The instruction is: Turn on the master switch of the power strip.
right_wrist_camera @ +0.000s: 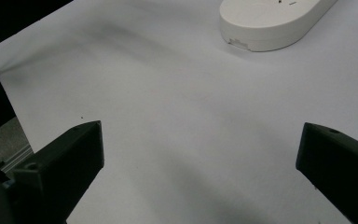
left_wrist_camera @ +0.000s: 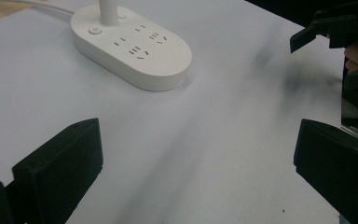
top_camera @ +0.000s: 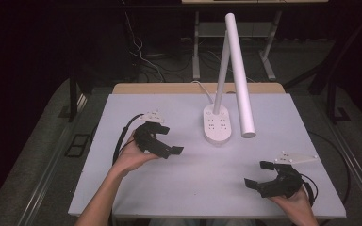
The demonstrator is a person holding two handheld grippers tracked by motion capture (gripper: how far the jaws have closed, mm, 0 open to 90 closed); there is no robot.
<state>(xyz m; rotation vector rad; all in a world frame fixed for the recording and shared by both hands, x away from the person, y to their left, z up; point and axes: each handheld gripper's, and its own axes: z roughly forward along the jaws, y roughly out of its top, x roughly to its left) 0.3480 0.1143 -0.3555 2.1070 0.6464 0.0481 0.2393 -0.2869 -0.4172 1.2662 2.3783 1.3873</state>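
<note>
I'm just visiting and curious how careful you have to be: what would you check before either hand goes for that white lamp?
1. Left gripper open: ok, its black fingers stand wide apart with nothing between them.
2. Right gripper open: ok, wide apart and empty in the right gripper view.
3. Lamp base upright and flat on the table: ok.
4. Path from each gripper to the base: ok, bare white surface lies between.
5. Lamp head out of the way: not ok, it slants low beside the base on the right.
6. Button on the base, on or off: cannot tell.
</note>
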